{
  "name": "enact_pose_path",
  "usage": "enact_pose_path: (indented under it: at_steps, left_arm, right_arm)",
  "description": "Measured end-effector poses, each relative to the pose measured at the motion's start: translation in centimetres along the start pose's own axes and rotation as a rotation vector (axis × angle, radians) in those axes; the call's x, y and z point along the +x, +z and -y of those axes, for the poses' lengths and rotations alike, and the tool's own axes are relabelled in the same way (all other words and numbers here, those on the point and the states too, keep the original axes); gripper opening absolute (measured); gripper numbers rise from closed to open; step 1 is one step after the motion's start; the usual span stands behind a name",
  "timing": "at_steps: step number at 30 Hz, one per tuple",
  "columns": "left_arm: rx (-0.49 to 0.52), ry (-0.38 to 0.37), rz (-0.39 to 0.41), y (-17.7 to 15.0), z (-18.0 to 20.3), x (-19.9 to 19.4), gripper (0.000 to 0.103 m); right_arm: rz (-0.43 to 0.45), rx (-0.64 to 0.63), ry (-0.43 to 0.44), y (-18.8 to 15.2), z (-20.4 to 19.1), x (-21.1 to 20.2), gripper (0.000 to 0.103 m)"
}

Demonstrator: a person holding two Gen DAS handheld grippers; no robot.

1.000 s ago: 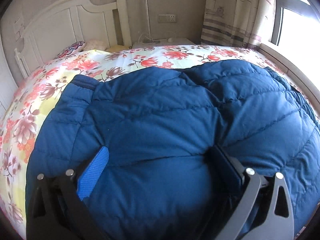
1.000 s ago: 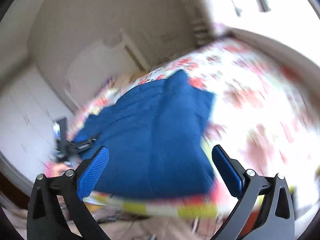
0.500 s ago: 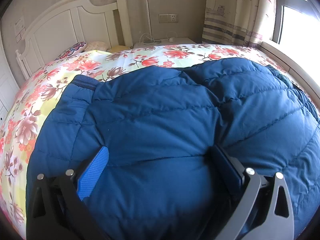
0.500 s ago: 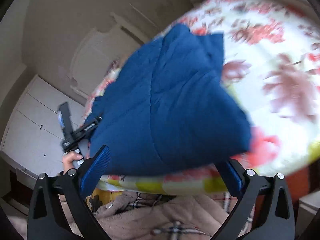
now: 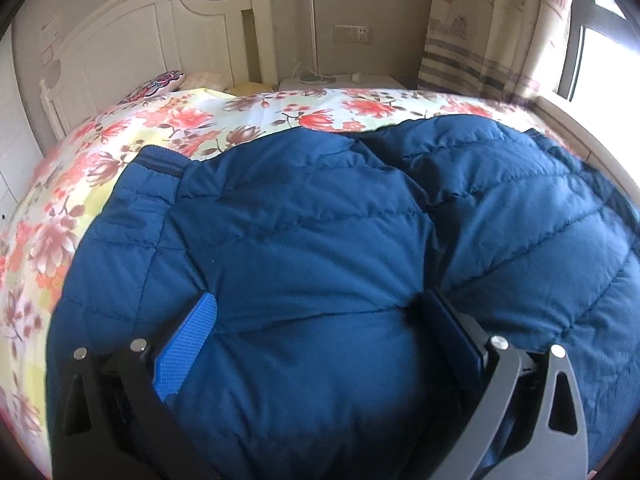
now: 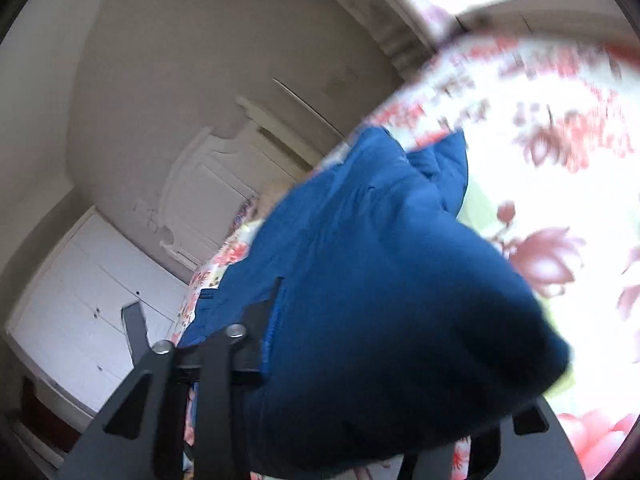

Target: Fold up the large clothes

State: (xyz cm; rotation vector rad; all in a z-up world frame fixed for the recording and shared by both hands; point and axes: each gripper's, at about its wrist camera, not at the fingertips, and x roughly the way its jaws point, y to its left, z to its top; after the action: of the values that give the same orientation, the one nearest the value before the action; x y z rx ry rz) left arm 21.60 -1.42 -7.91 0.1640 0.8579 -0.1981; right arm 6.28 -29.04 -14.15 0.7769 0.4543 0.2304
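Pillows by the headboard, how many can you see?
2, both at the bed's head below the white headboard: a dark patterned pillow and a pale pillow beside it. More may be hidden.

Matt quilted cloth jacket (image 5: 320, 240); smooth printed cotton bedspread (image 5: 180, 120)

No legible text, label, brand, number or sign found in either view. The curtain (image 5: 480, 28) beyond the left gripper bears pictures only, no readable lettering.
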Motion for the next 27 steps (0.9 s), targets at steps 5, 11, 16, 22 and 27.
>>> enact_pose_path:
  at_steps: [5,11,16,22,27]
  left_arm:
    - [-0.079,-0.045,0.001,4.9,-0.2,-0.8,0.101]
    - [0.003,0.039,-0.165,6.6,2.3,3.7,0.095]
    - [-0.072,-0.105,0.109,0.3,-0.1,-5.8,0.090]
    - [0.307,-0.212,0.159,-11.4,1.5,-11.3,0.093]
    - [0.011,-0.229,0.310,-13.5,-9.5,-16.6,0.093]
  right_arm:
    - [0.055,-0.156,0.008,0.0,-3.1,-2.4,0.046]
    - [0.101,-0.378,-0.023,-0.3,-8.3,-3.8,0.046]
    - [0.108,-0.537,-0.037,-0.7,-12.0,-3.6,0.046]
    - [0.096,-0.808,0.033,-3.3,-20.3,-0.6,0.047]
    - [0.033,-1.178,0.053,-11.1,-28.3,3.7,0.047]
